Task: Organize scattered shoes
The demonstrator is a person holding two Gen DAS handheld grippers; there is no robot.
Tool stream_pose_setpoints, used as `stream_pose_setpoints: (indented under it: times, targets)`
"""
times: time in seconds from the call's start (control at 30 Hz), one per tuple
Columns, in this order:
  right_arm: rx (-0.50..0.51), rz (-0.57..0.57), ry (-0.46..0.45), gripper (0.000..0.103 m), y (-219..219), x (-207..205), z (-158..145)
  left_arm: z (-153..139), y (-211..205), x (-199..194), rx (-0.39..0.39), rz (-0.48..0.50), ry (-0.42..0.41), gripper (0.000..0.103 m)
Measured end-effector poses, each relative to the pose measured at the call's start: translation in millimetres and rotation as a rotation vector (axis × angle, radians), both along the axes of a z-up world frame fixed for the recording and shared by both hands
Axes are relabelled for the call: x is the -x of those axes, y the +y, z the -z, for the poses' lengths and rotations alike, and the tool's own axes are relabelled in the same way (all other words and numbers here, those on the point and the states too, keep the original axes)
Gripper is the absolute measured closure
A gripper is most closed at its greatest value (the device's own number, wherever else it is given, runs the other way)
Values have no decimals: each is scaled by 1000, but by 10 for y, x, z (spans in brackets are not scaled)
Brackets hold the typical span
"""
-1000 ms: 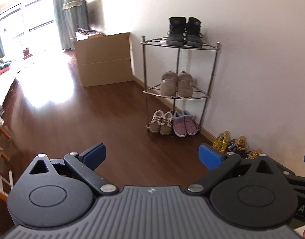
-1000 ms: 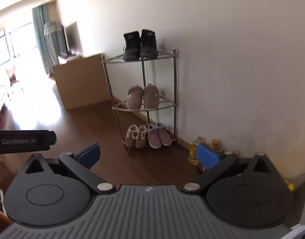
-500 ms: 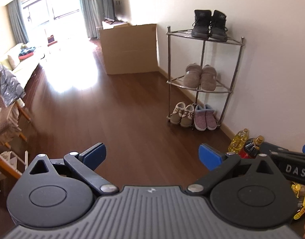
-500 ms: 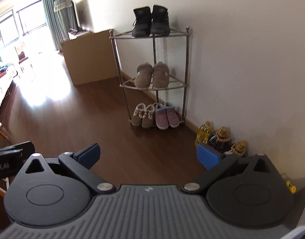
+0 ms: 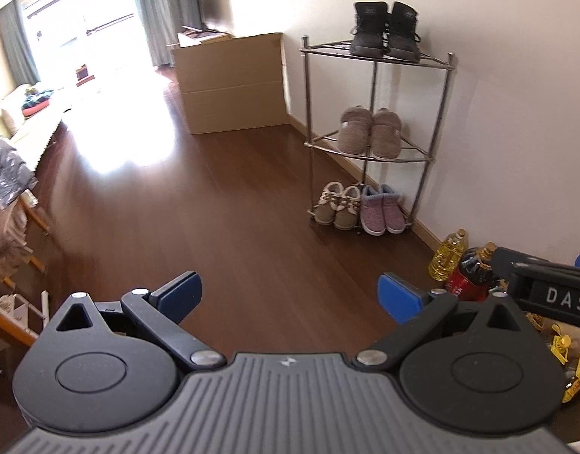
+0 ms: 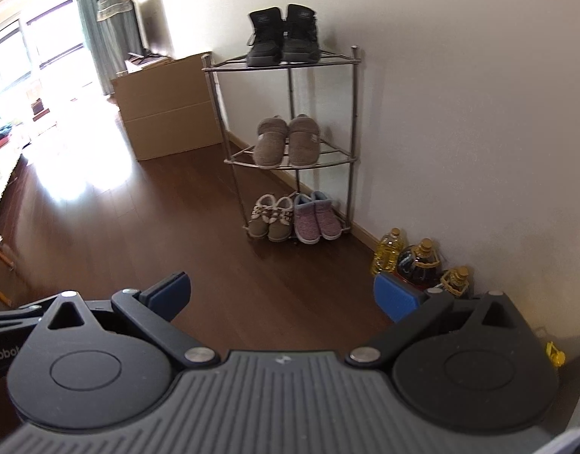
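A three-tier metal corner rack (image 5: 377, 159) (image 6: 290, 164) stands against the white wall. Black boots (image 5: 384, 28) (image 6: 282, 36) sit on its top shelf. Grey-brown slippers (image 5: 369, 132) (image 6: 286, 140) rest on the middle shelf. At floor level stand a tan pair (image 5: 337, 204) (image 6: 271, 215) and a purple pair (image 5: 382, 210) (image 6: 314, 217). My left gripper (image 5: 290, 295) is open and empty, well short of the rack. My right gripper (image 6: 282, 291) is open and empty too, also back from the rack.
A large cardboard box (image 5: 231, 83) (image 6: 169, 106) stands by the wall beyond the rack. Oil bottles (image 5: 464, 265) (image 6: 415, 261) cluster at the wall to the right. A chair with a jacket (image 5: 6, 174) is at the left. Dark wood floor (image 5: 214, 208) stretches between.
Both views have pulled back and swung from the rack, which now looks smaller and farther. The right gripper's body has come into the left view's right edge. Both grippers stay open.
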State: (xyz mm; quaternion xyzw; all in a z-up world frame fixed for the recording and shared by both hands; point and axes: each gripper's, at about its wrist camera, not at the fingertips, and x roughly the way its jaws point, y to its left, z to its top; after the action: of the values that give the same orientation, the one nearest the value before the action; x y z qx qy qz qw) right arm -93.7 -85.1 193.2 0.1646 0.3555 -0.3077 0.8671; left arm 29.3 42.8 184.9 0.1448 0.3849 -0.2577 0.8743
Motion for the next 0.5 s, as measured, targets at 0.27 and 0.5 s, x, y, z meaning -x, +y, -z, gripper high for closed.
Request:
stream_pose_setpoints:
  times: [0.27,0.5]
  targets:
    - [37,118,-15,1,-49,-67,-99,-142,-324,-284,31,135,-40,2]
    - [49,221,-38,1,-108,-199,-82,-211,-487,-569,42,193,-82,2]
